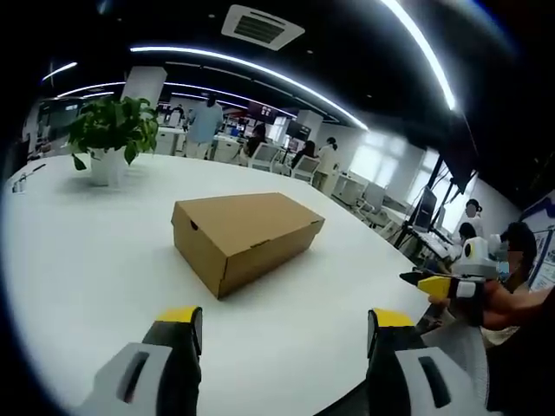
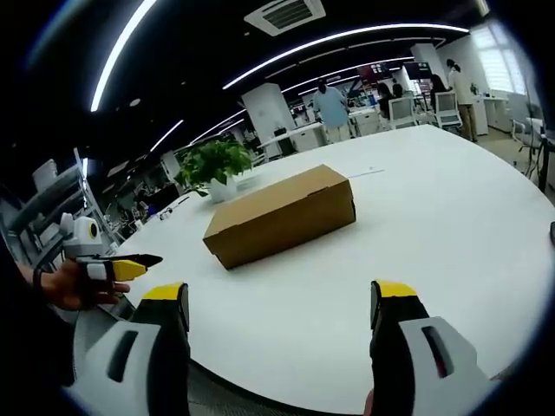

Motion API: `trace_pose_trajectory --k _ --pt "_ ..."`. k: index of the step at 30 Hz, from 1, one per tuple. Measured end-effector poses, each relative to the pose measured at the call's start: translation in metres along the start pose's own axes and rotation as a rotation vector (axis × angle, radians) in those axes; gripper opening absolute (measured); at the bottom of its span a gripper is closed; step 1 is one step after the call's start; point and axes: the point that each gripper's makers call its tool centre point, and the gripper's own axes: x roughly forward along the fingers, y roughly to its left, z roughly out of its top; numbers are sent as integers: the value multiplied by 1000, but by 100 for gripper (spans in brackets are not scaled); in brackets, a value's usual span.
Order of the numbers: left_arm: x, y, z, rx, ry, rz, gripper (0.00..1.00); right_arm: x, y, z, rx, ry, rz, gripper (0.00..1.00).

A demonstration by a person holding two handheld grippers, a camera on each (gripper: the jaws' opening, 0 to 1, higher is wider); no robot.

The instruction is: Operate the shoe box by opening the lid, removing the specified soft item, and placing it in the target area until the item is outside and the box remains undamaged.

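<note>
Box [image 1: 245,238]: mid tabletop [image 1: 78,260], lid shut, so nothing is out yet.
Left fingers [image 1: 284,334]: spread, holding nothing, aimed at box.
Right fingers [image 2: 279,303]: spread, near edge, ready for lid.

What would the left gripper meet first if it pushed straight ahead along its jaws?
Probably the near corner of the closed shoe box on the white table. The left gripper is open with bare tabletop ahead of it first; depth is hard to judge.
</note>
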Motion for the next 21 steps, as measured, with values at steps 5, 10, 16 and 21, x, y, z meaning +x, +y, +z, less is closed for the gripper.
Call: trace_pose_trajectory --k 5,10,16,21 --pt "0 0 -1 3 5 -2 79 0 0 0 0 0 0 82" --pt "1 0 -2 4 11 -4 79 0 0 0 -1 2 1 82" --pt "1 0 -3 4 15 -5 79 0 0 -1 -1 3 1 82" --pt "2 0 -4 4 19 -6 79 0 0 -2 -3 10 3 81"
